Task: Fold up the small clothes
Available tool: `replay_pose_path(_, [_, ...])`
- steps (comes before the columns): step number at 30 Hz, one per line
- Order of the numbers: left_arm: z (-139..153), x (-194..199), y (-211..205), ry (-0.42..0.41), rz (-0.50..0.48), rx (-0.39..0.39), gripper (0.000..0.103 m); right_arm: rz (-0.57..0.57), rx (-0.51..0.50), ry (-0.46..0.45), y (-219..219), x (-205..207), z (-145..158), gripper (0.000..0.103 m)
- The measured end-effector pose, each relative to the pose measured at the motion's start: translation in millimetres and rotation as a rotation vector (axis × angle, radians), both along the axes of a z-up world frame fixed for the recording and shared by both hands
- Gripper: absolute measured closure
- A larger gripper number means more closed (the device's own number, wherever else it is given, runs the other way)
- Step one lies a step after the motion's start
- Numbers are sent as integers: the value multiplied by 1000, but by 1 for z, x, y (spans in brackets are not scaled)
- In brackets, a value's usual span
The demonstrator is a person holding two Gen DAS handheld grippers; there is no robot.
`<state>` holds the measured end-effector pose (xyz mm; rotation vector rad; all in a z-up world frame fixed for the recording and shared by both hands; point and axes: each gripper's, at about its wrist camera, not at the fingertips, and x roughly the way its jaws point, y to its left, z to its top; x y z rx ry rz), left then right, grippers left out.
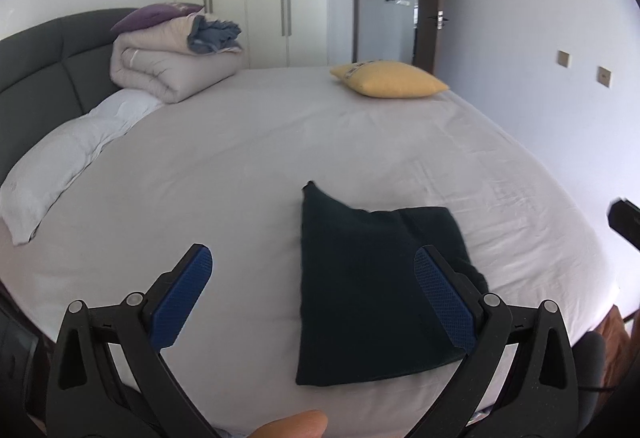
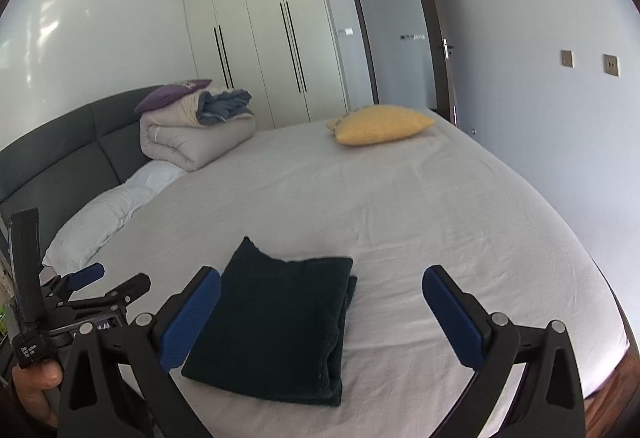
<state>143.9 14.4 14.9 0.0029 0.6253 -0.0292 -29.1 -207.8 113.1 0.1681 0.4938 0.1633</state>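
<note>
A dark folded garment [image 1: 372, 286] [image 2: 276, 322] lies flat on the bed's pale sheet [image 1: 260, 158] [image 2: 400, 222], near the front edge, with one corner poking up at its far side. My left gripper [image 1: 312, 252] is open and hangs above the bed, its right pad [image 1: 444, 298] in front of the garment's right part and nothing between the pads. My right gripper [image 2: 322, 272] is open too, raised over the garment and clear of it. In the right wrist view the left gripper [image 2: 112, 280] shows at the far left, held by a hand [image 2: 36, 390].
A yellow pillow [image 1: 388, 78] [image 2: 380, 124] lies at the far side of the bed. A folded duvet stack [image 1: 172, 58] [image 2: 196, 130] and a white pillow [image 1: 72, 158] [image 2: 104, 218] sit by the grey headboard [image 1: 44, 62]. Wardrobe and doorway stand behind.
</note>
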Motion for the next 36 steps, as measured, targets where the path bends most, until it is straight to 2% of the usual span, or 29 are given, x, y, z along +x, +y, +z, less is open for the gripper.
replay_pose_path(4, [-14,9,7,68,16,-20,0,1,-41,16,16,-6,-9,0])
replay_pose_path(8, [-29,12,2,54,23,21,0,4,-84,35,31,-6,-18,0])
replay_pose_path(12, [-40,11,6,36,38,-7,0,-7,-102,87,40,-2,-27,0])
replay_pose_path(14, [-45,11,8,20,42,-19,0,-20,-104,108,41,0,-32,0])
replay_pose_path(25, [-77,27,17,115,63,-18,0,-63,-106,212,40,10,-61,0])
replay_pose_path(30, [-87,29,17,133,55,-23,0,-61,-129,245,44,12,-72,0])
replay_pose_path(36, [-96,33,18,150,47,-22,0,-74,-112,286,40,16,-82,0])
